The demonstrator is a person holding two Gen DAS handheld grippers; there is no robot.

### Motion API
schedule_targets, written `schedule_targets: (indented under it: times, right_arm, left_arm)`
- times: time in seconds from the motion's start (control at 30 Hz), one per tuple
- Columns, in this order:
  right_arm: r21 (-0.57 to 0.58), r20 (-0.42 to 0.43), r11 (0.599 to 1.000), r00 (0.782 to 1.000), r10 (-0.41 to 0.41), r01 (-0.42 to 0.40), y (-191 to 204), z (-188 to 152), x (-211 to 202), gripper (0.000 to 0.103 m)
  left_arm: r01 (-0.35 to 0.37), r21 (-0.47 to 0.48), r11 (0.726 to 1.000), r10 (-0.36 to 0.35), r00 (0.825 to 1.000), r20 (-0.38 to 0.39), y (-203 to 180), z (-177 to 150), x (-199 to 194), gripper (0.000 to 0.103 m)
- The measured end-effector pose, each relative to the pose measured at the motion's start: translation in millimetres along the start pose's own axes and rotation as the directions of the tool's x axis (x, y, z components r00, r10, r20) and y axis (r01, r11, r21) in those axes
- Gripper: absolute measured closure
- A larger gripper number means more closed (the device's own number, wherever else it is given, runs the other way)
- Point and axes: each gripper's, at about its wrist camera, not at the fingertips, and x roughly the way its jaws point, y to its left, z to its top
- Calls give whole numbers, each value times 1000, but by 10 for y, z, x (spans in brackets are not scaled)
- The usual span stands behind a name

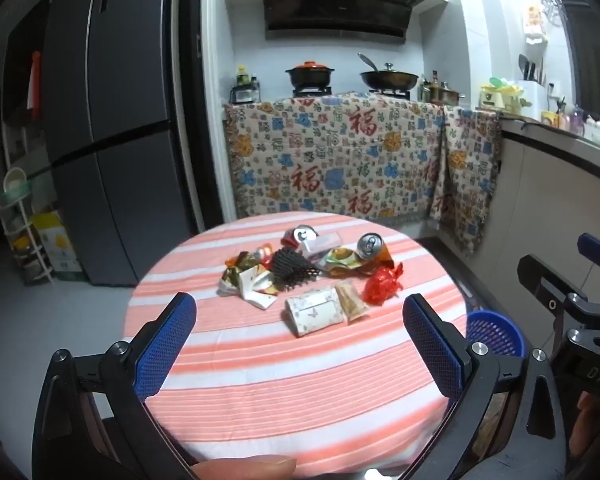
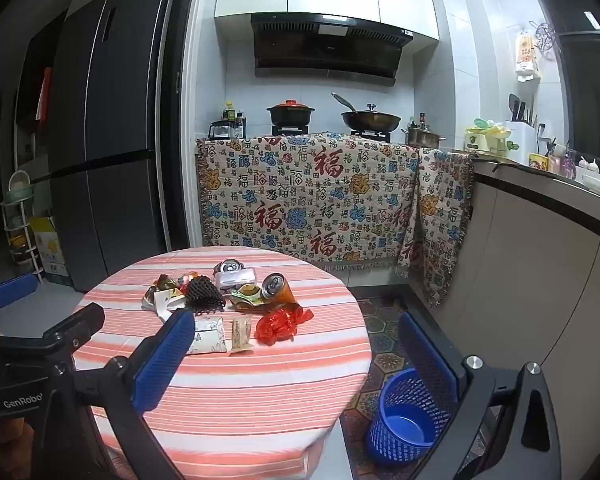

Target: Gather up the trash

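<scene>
A pile of trash lies on the round striped table (image 1: 300, 380): a white tissue pack (image 1: 315, 311), a snack wrapper (image 1: 351, 300), a red plastic bag (image 1: 382, 285), a black foam net (image 1: 292, 266), crumpled paper (image 1: 256, 286), a crushed orange can (image 1: 374, 250) and a second can (image 1: 302, 236). The pile also shows in the right wrist view, with the red bag (image 2: 280, 325) and tissue pack (image 2: 209, 335). My left gripper (image 1: 300, 316) is open and empty, short of the pile. My right gripper (image 2: 296, 340) is open and empty, over the table's right edge.
A blue mesh waste basket (image 2: 404, 420) stands on the floor right of the table; it also shows in the left wrist view (image 1: 496, 332). A fridge (image 1: 112, 120) is at left. A cloth-draped stove counter (image 1: 340, 152) is behind. A counter (image 2: 540, 240) runs along the right.
</scene>
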Motion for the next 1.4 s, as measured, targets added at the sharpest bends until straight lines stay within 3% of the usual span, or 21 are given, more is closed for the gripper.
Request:
schedule_targets:
  times: [1.4]
  right_arm:
    - [-18, 6, 1000, 1000, -2, 2, 87, 47, -5, 0]
  left_arm:
    - [39, -35, 999, -40, 998, -53, -57, -46, -1, 0]
